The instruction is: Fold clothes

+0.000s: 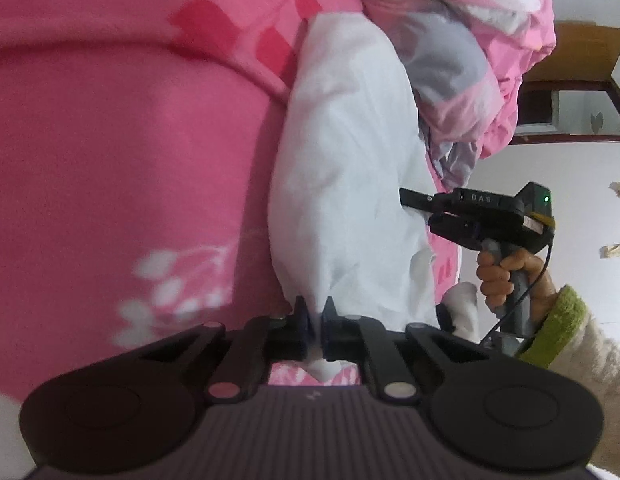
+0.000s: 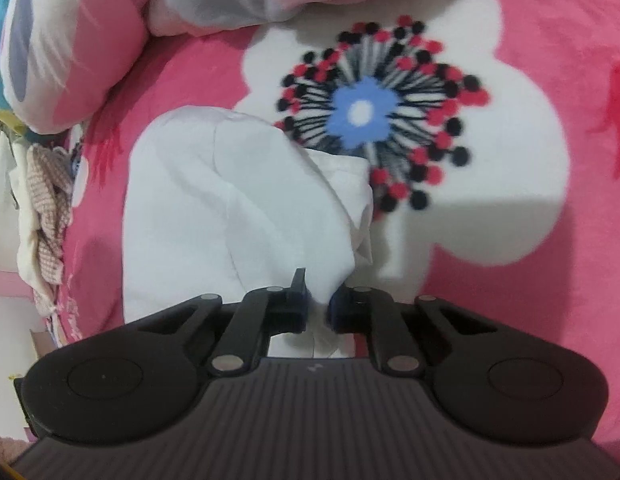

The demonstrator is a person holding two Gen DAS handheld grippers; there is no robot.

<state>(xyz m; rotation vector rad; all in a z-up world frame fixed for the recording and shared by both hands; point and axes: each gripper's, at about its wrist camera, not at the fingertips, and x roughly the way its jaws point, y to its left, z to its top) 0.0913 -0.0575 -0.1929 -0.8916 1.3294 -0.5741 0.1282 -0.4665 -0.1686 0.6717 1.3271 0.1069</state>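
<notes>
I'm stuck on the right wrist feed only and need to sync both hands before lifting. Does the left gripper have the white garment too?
Observer: Yes. The left gripper is shut on a pinched fold of the white garment.
Operator: Can you see my right gripper from there?
Observer: Yes. The right gripper shows side-on at the garment's far edge, with a hand on its grip.
Operator: Anything behind it?
Observer: A wooden chair stands beyond the rumpled pink quilt.
</notes>
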